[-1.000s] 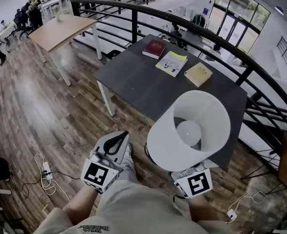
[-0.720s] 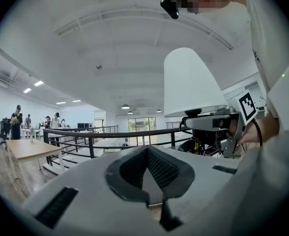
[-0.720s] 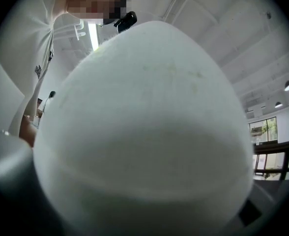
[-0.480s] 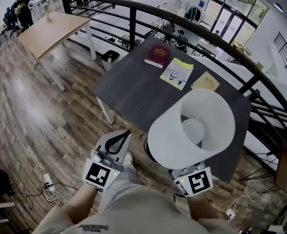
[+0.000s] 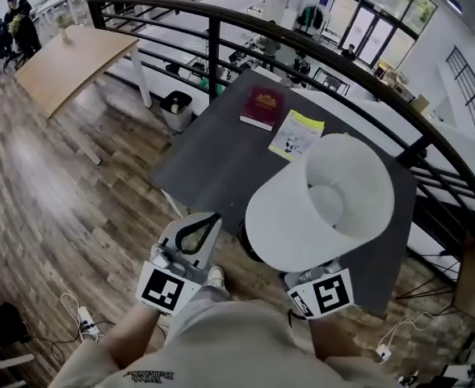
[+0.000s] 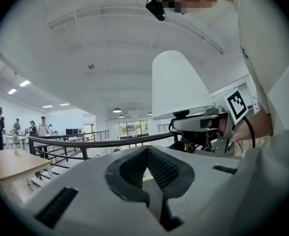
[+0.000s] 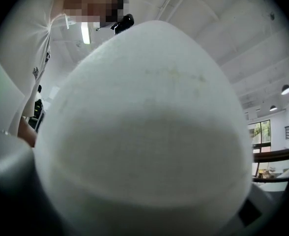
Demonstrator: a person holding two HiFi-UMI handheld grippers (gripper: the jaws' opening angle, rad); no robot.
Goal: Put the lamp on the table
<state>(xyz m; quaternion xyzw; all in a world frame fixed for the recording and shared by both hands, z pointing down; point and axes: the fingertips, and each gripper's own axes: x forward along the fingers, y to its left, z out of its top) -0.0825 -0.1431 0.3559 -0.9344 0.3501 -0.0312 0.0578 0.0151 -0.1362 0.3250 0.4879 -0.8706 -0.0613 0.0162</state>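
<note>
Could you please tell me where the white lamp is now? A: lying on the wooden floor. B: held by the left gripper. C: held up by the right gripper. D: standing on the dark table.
C: the lamp sits in the right gripper, its shade raised over the near edge of the dark table; the left gripper is shut on nothing.

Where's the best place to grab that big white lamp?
Probably under the shade of the white cone-shaded lamp, coming in from the side: the shade is too wide to pinch. The right tool holds it there, exact spot hidden.
</note>
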